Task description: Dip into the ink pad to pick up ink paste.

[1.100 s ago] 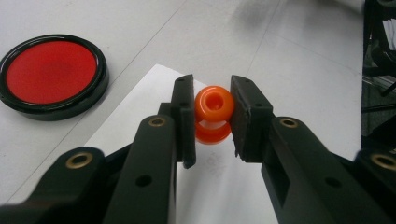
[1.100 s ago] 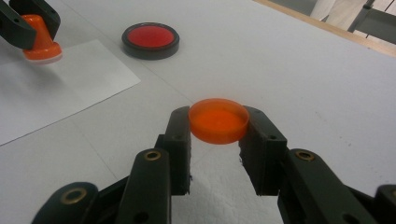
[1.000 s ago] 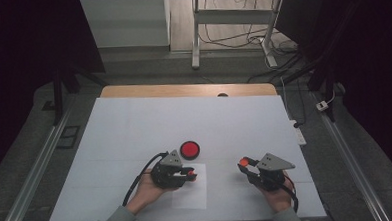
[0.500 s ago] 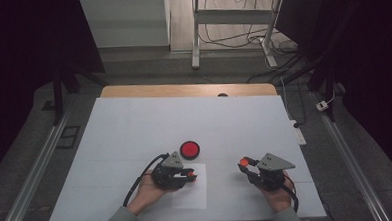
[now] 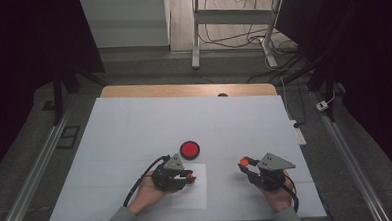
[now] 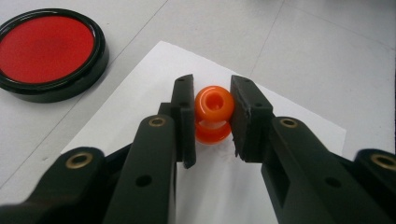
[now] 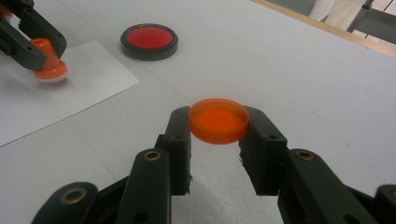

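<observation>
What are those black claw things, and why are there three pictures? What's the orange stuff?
A person sits at a white table holding a squeezing tool in each hand. These tools are grippers, each with two black jaws.

One picture comes from a camera high above the table. The other two come from little cameras riding on each gripper, looking along its jaws.

The left gripper pinches an orange stamp that stands on a sheet of white paper. The right gripper holds a round orange cap, probably the stamp's cover, just above the table. A round red ink pad in a black case lies on the table beyond the paper.
</observation>
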Motion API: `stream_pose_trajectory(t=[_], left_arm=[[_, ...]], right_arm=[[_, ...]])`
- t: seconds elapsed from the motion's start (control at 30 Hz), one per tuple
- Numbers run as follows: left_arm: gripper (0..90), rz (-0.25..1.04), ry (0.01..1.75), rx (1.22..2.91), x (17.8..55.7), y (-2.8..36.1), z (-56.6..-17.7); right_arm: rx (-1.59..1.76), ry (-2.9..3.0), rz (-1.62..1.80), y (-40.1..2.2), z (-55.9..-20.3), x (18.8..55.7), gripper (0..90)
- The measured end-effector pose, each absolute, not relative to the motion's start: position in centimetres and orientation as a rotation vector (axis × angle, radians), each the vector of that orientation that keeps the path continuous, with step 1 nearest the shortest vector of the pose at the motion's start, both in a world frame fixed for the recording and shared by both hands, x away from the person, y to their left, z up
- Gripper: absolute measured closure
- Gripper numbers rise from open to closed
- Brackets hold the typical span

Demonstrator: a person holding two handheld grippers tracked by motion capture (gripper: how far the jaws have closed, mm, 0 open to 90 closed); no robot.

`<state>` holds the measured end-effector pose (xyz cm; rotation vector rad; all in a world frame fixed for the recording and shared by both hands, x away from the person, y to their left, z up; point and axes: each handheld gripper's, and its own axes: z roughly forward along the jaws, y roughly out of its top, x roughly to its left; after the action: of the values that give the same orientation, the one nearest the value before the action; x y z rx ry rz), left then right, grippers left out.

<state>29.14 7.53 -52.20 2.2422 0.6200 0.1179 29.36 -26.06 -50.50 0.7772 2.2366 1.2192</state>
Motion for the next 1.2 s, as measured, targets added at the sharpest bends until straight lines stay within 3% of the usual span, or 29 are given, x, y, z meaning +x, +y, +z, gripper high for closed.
stream_pose_trajectory(t=[0.53, 1.2], left_arm=[[72.0, 0.220, 0.574, 2.255, 28.4, 7.4, -53.2], [72.4, 0.238, 0.570, 2.263, 28.2, 7.2, -53.2]], right_arm=[[0.779, 2.235, 1.212, -26.1, -50.5, 29.3, 64.0], [0.776, 2.236, 1.227, -25.9, -50.5, 29.2, 64.0]])
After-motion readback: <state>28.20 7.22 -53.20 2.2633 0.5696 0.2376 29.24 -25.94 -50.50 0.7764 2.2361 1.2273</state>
